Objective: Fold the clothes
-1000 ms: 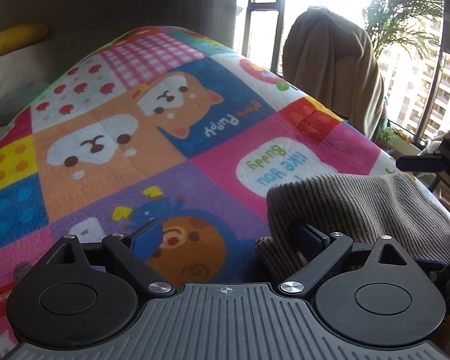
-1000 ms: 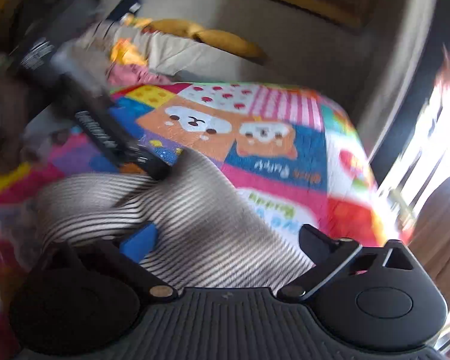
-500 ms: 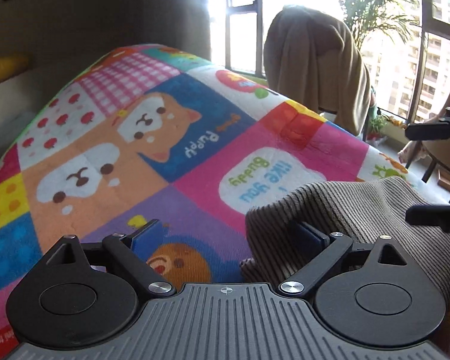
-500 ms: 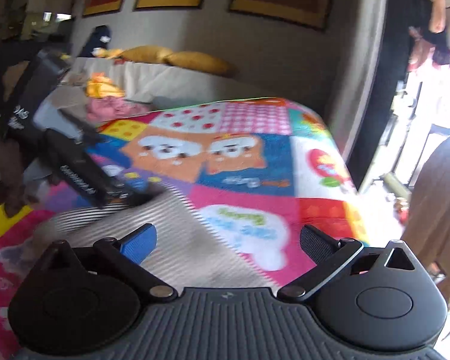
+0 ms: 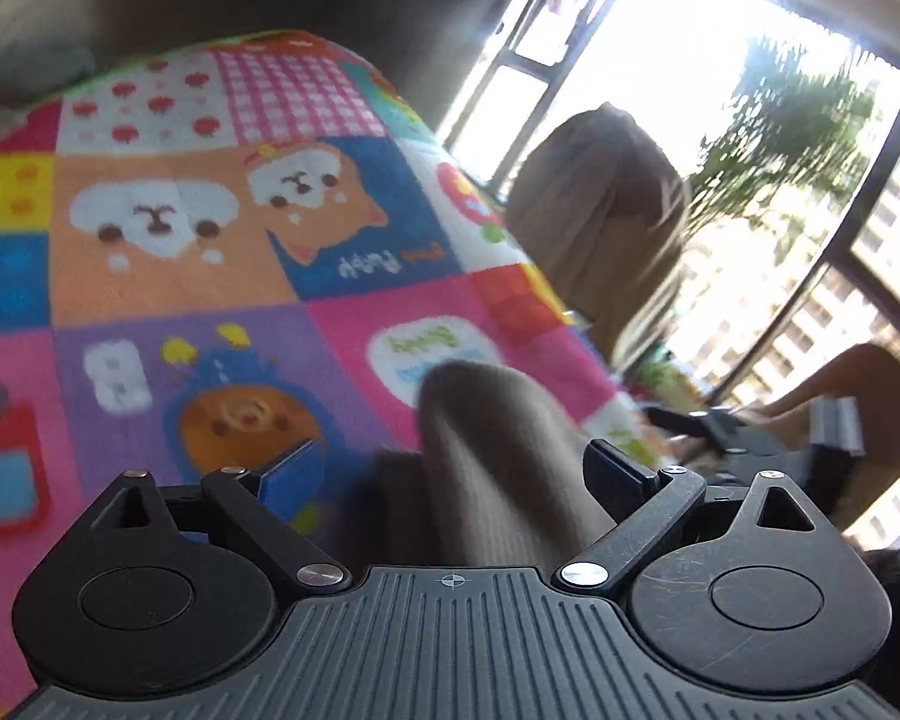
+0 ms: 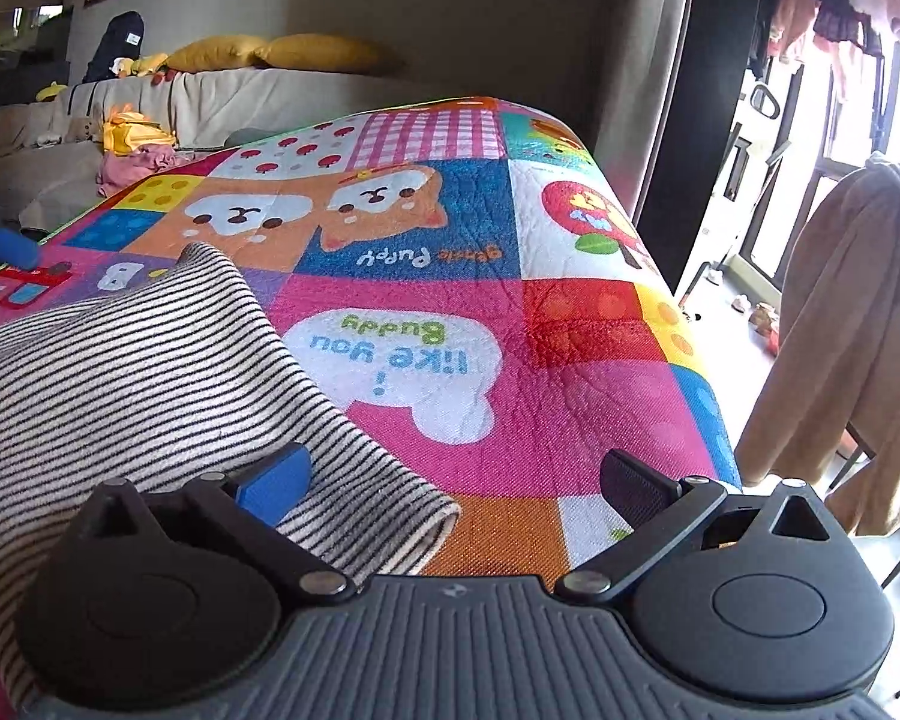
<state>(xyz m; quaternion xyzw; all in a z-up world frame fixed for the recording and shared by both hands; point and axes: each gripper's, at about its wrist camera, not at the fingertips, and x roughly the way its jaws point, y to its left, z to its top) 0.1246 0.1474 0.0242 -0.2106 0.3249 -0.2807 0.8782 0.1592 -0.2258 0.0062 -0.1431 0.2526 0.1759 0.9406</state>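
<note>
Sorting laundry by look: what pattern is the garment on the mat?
Thin black and pale stripes on the garment, clearest in the right wrist view.

A beige sofa [image 6: 222, 102] with yellow cushions [image 6: 324, 53] lines the grey wall [image 6: 510, 24]; bright black-framed windows [image 5: 678, 90] show a leafy green plant [image 5: 792, 132] outside.

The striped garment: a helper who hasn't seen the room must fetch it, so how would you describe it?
Find the bright cartoon-puppy patchwork blanket. On its near left part lies the striped garment, a soft knit with thin dark stripes on cream. It is the only striped, muted thing there; the plain tan cloth hangs off to the right.
</note>
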